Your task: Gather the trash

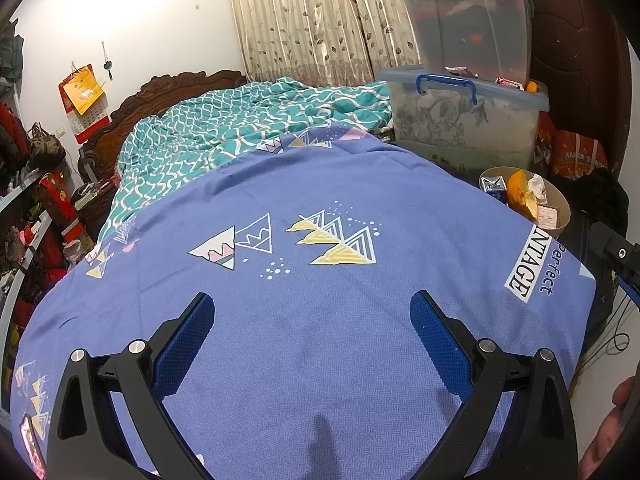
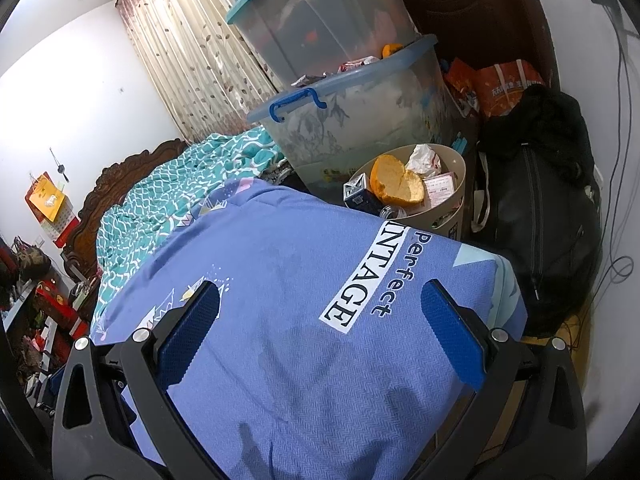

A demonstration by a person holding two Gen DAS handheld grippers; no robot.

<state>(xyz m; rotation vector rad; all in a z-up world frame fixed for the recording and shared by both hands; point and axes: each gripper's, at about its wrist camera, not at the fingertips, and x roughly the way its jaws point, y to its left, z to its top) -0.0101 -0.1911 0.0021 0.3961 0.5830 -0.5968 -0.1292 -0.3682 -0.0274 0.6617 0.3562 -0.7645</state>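
Both grippers hang over the blue patterned bedsheet [image 1: 304,340], and neither has anything. The left gripper [image 1: 312,332] is spread wide, nothing but cloth between its blue pads. The right gripper [image 2: 320,320] is the same, released and empty above the "Perfect VINTAGE" print.

Over at two o'clock in the left view sits the round beige wastebasket [image 1: 560,216], just beside the bed's edge, and it is heaped: an orange peel half [image 2: 396,184] on top, a crumpled white tissue [image 2: 424,160] behind it, a small blue-and-white carton [image 2: 362,196] at the rim. In the right view the same basket stands at one o'clock.

Here is the worry, as I read it. I see no loose scrap on the sheet, so any pick probably comes from around that basket, and it is piled so high that a nudge could roll the peel off. It is wedged between the clear plastic storage bin with the blue handle [image 2: 344,128] and the black zipped bag [image 2: 536,208]; wide fingers could clip either one. The soft sheet could bunch into a closing grip, too.
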